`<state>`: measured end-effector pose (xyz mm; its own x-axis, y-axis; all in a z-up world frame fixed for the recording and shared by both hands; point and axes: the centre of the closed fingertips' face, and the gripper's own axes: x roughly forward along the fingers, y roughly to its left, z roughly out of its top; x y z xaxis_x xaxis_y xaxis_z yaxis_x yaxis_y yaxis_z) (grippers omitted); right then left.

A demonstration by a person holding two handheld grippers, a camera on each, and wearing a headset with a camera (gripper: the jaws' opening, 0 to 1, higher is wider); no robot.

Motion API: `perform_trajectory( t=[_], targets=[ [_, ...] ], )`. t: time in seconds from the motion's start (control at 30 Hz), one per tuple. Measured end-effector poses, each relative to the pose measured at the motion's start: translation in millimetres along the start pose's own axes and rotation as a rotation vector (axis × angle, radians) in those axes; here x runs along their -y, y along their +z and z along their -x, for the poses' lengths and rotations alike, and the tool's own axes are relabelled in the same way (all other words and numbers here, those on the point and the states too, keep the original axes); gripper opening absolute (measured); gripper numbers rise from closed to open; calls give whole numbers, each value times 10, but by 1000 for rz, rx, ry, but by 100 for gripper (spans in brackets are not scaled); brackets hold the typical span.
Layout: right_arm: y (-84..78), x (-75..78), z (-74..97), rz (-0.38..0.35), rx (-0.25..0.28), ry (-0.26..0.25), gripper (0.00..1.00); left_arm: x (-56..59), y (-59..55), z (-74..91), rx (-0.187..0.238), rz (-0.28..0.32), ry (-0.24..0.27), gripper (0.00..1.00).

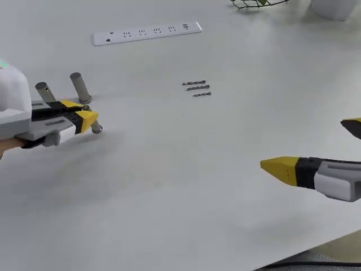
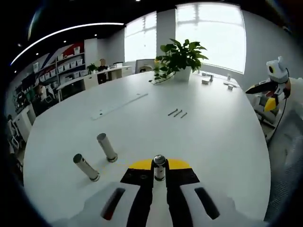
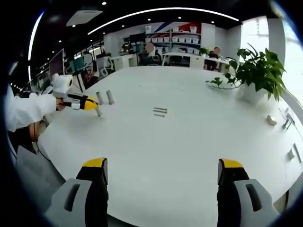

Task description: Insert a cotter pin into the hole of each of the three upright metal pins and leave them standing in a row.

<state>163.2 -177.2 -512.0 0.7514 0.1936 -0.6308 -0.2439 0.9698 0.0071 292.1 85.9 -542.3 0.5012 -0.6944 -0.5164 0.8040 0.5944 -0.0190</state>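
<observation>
My left gripper (image 1: 88,119) is shut on a short metal pin (image 1: 96,128) at the table's left, its foot on or just above the surface. In the left gripper view that pin (image 2: 159,167) stands between the yellow-tipped jaws of my left gripper (image 2: 159,171). Two more metal pins (image 1: 80,87) (image 1: 44,91) stand upright just behind it. Three cotter pins (image 1: 196,88) lie side by side at mid-table, seen small in the right gripper view (image 3: 160,111). My right gripper (image 1: 303,144) hovers open at the right, with nothing between its jaws (image 3: 162,177).
A white power strip (image 1: 146,33) lies along the far side of the table. A potted plant (image 2: 180,56) stands beyond the cotter pins near the far edge. The table's near edge (image 1: 316,243) runs under my right gripper.
</observation>
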Motion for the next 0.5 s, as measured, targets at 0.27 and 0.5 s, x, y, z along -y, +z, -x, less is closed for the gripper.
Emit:
perform_trajectory(
  t=[0.27, 0.5],
  targets=[
    [-25, 33, 43, -20, 13, -13, 95, 435, -14, 47, -12, -54, -81, 6],
    [-39, 7, 63, -24, 22, -5, 95, 701, -33, -7, -16, -81, -118, 6]
  ],
)
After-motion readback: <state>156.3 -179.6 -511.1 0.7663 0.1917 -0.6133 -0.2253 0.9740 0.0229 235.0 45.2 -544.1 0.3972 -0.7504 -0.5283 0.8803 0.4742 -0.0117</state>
